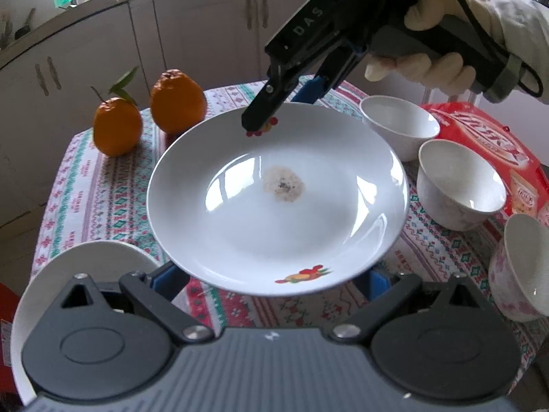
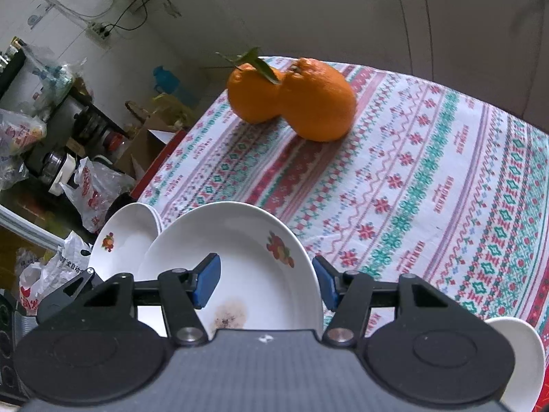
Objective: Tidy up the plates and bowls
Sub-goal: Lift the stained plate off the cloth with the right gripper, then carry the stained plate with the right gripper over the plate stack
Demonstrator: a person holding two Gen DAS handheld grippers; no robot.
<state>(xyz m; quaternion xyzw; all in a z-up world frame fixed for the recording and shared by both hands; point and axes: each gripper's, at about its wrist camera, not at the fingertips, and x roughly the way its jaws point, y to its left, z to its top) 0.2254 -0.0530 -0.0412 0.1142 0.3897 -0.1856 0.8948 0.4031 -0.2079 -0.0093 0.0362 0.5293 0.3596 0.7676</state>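
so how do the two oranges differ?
The leafy orange has a stem with green leaves; the bare orange has none. The bare orange looks larger and taller, with a knobby neck, while the leafy orange is rounder and squatter. In the left wrist view the leafy orange sits left of the bare orange. Both are bright orange, upright on the patterned tablecloth, near its far edge.

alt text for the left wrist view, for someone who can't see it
A white plate with a brown stain at its centre fills the view above a patterned tablecloth, its far rim under the right gripper. Two oranges sit behind, three white bowls to the right.
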